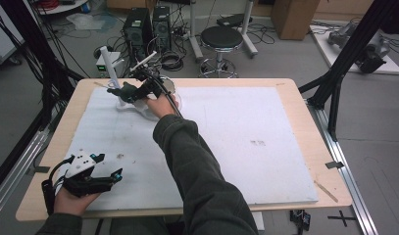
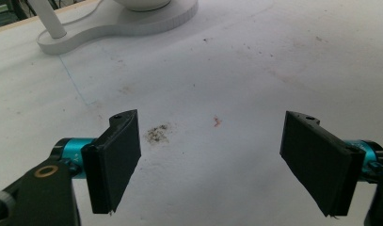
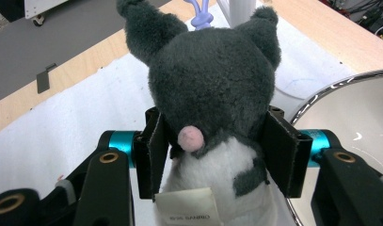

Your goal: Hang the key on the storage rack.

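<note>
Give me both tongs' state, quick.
Left tongs: open, holding nothing, over the mat.
Right tongs: shut on the plush.

**Fur, foam, steel and matt plastic**

The dark grey plush toy with a white belly [image 3: 212, 89] is fuzzy pile cloth with a woven label. The round metal bowl [image 3: 349, 89] has a glossy, polished rim. The white table cover [image 1: 226, 142] looks matt, perhaps foam, and stained. The light wooden tabletop [image 1: 305, 122] is smooth. The right gripper [image 3: 212, 150] has matt black pads.

Plush toy [image 3: 212, 89] body cut off below, bowl [image 3: 349, 122] cropped at right edge.
</note>
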A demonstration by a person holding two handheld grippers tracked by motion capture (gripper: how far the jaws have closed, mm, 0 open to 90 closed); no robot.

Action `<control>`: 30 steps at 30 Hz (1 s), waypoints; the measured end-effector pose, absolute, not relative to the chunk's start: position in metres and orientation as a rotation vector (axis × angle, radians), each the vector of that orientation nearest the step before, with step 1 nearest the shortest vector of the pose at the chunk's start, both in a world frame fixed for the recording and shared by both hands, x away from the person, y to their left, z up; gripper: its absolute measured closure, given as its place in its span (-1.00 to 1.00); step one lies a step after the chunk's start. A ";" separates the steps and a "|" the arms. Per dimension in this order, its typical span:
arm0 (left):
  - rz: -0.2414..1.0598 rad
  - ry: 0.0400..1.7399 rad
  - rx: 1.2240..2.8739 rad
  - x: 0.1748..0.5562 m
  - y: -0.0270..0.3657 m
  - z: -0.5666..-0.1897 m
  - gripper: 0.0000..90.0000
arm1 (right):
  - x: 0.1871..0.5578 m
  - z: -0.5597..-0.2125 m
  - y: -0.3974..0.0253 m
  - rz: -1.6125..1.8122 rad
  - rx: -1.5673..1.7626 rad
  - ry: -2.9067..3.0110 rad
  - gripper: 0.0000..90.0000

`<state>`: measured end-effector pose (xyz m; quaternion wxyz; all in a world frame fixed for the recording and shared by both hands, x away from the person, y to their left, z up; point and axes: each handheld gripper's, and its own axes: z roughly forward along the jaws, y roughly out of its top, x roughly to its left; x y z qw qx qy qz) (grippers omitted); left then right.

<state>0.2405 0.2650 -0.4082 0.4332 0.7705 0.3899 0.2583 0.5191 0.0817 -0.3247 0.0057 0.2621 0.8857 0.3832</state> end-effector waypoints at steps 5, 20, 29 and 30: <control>0.644 0.972 1.917 0.240 0.265 -0.408 -0.53 | 0.520 -0.326 0.083 1.190 0.791 2.767 -0.02; 0.646 0.975 1.914 0.240 0.266 -0.408 -0.53 | 0.517 -0.323 0.072 1.233 0.838 2.758 -0.34; 0.651 0.972 1.921 0.240 0.267 -0.407 -0.53 | 0.512 -0.318 0.054 1.274 0.826 2.732 -0.35; 0.652 0.973 1.920 0.240 0.267 -0.408 -0.53 | 0.511 -0.318 0.052 1.281 0.842 2.729 -0.35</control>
